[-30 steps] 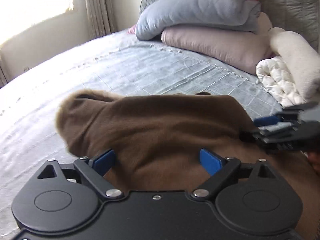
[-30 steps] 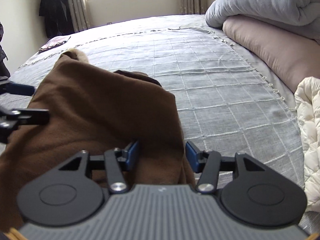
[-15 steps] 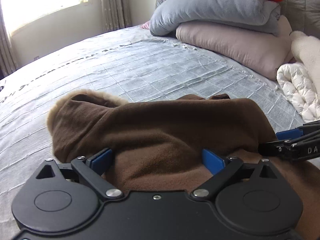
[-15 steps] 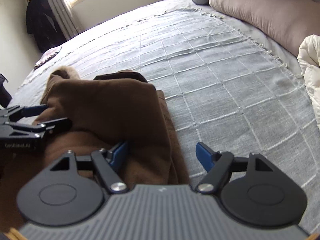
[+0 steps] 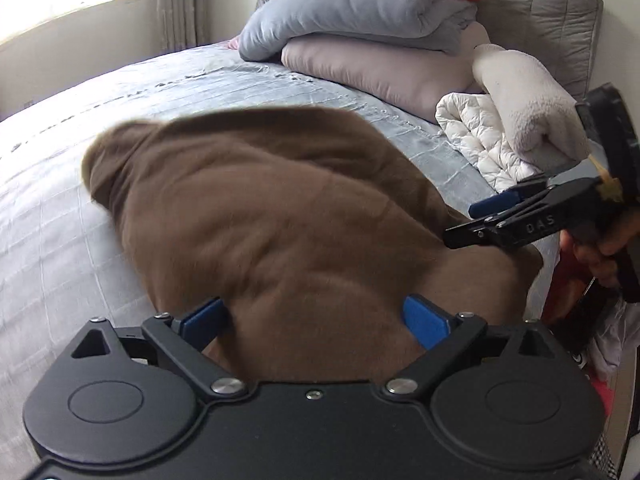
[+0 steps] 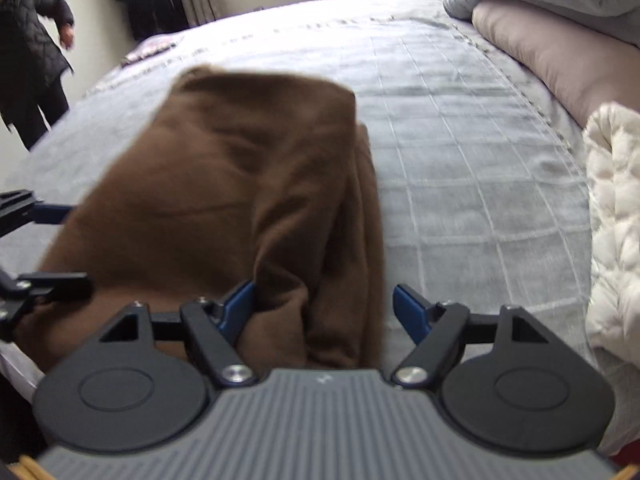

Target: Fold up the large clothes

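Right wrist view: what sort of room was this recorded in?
A bedroom, most likely. A wide bed with a grey quilted cover fills the view, pillows are stacked at its head, and a brown garment lies on it.

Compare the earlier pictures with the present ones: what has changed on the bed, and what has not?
The right gripper has let go of the brown garment: its jaws now stand wide, one pad clear of the cloth. The left gripper still straddles the garment, jaws wide. The pillows and white quilt have not moved.
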`<state>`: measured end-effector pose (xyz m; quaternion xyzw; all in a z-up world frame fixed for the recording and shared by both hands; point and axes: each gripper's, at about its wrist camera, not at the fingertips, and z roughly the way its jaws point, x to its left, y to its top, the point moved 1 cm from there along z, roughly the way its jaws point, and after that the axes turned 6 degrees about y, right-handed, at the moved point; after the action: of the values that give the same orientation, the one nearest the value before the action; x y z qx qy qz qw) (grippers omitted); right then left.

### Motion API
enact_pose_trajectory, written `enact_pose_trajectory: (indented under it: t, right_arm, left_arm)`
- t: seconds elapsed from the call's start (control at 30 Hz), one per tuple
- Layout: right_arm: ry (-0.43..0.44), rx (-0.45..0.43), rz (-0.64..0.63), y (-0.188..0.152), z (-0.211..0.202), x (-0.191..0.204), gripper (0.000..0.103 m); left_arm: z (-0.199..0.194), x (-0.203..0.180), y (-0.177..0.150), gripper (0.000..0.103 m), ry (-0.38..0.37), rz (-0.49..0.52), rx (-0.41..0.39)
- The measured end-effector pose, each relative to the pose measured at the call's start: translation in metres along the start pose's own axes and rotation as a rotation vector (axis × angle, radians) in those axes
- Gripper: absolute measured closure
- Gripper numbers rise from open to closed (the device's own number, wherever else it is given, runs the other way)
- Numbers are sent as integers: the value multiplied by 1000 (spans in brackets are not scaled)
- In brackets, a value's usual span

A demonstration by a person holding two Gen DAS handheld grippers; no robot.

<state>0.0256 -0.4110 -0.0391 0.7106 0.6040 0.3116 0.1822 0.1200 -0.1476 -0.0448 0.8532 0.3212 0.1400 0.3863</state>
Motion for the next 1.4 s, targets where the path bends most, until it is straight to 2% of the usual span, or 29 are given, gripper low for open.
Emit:
enact_pose_trajectory:
  t: [0.03, 0.1, 0.27, 0.37, 0.47, 0.57, 0.6, 0.63, 0.73, 0.87, 0.97, 1.13, 1.4]
  right_arm:
    - [9, 12, 22, -7, 4, -7, 29]
    - [36, 0, 85, -12, -1, -18, 29]
    - [35, -27, 105, -12, -30, -25, 28]
    - [28, -32, 96, -8, -43, -18, 27]
    - [-18, -28, 24, -7, -53, 1, 26]
    - [-107, -43, -34, -12, -64, 26, 14]
    - [-125, -58, -34, -15, -67, 33, 7]
    - [-141, -70, -29, -19, -71, 39, 5]
    - [-191, -99, -13, -35, -77, 61, 0]
    - [-234, -110, 16, -58, -77, 85, 0]
    - [-278, -106, 63, -71, -75, 92, 0]
    - [-302, -69, 56, -80, -69, 100, 0]
    - [-312, -76, 32, -81, -70, 104, 0]
  left_arm:
    - [-4, -2, -7, 7, 7, 9, -10]
    - [-16, 3, -10, 7, -18, -45, -4]
    - [-39, 30, -11, 7, -87, -153, 9]
    - [-45, 40, -11, 5, -30, -201, 46]
    - [-52, 31, -13, 1, 47, -207, 94]
    - [-62, 19, -20, 0, 120, -230, 101]
    - [-65, 17, -24, 0, 141, -247, 106]
    - [-67, 14, -27, 0, 161, -270, 108]
    - [-72, 4, -34, 0, 221, -311, 131]
    - [-74, -11, -45, 0, 318, -359, 148]
    - [-70, -20, -55, 0, 315, -404, 178]
    - [-61, -33, -62, 0, 331, -392, 217]
    - [-65, -43, -61, 0, 352, -358, 203]
